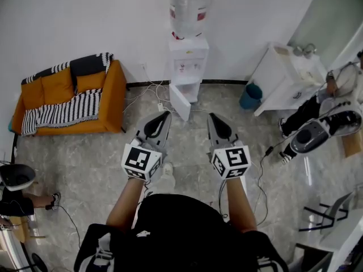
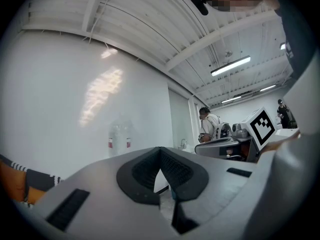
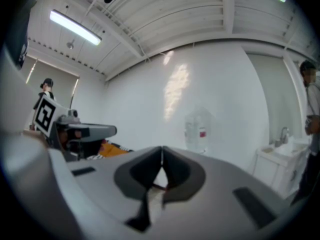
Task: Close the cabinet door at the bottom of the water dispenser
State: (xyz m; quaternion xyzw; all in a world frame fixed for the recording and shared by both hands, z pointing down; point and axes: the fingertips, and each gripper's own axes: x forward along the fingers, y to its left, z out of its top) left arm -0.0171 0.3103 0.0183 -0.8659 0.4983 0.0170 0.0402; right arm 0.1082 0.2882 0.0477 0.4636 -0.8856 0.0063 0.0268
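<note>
**Head view, near to far.** 2 hand-held grippers point toward the water dispenser (image 1: 188, 61). The left gripper (image 1: 165, 115) and the right gripper (image 1: 211, 117) each have their jaws clenched tip to tip on nothing, and both are well short of the dispenser. Beyond them, the white cabinet door (image 1: 180, 102) at the dispenser's base stands swung open on the side nearer the orange sofa (image 1: 68, 98). A blue bin (image 1: 250, 96) stands on the dispenser's other side. An inverted water bottle (image 1: 191, 7) tops the dispenser.
</note>
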